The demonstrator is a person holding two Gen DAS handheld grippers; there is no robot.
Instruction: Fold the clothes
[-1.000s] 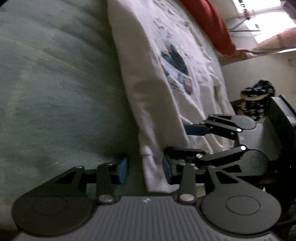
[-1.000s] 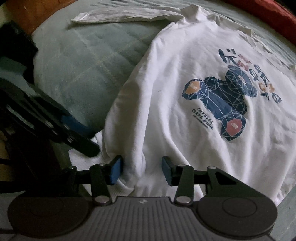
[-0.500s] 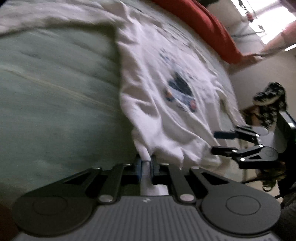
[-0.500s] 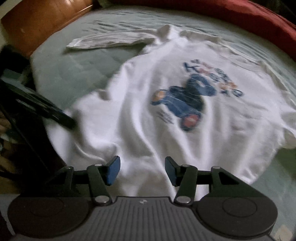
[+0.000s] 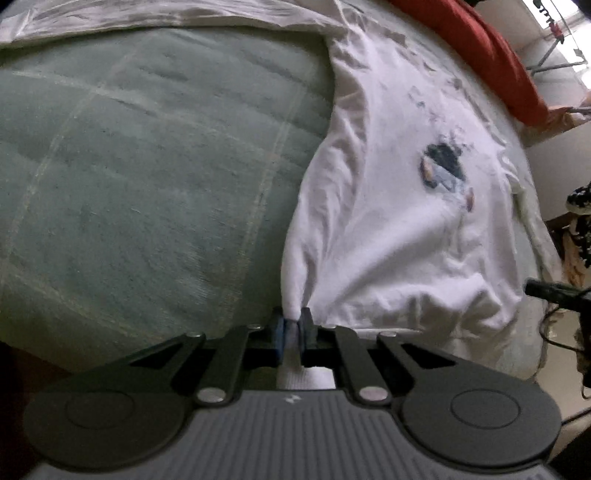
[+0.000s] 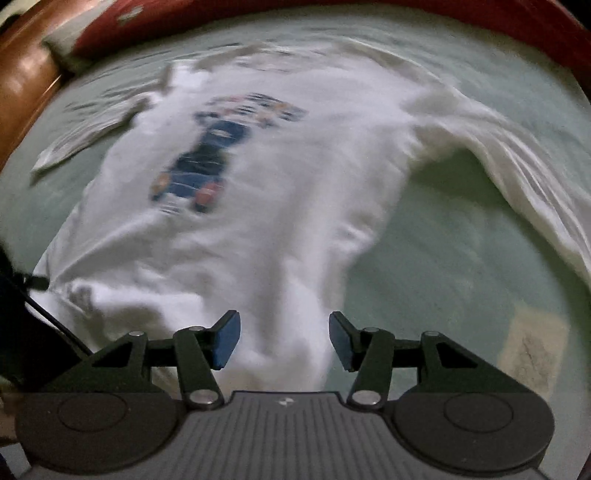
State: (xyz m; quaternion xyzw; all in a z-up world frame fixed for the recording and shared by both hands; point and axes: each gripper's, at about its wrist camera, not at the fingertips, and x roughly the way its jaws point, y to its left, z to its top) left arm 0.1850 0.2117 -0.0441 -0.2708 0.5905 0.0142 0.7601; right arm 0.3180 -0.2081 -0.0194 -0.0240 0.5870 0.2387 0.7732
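Green bedspread, white sweatshirt hem nearest.

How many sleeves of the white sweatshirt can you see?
2. One sleeve lies spread on the bed at the far left; the other sleeve trails off to the right. Both show in the right wrist view.

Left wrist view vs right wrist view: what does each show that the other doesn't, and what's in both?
Left wrist only: the left tongs shut on the hem corner of the white long-sleeved sweatshirt with a blue printed graphic, and a bright window at upper right.

Right wrist only: the right tongs open over the hem without pressing it, the brown wooden bed frame, and one sleeve spread out at the right.

Both: the sweatshirt lying print-up on the pale green bedsheet, and the red blanket beyond it.
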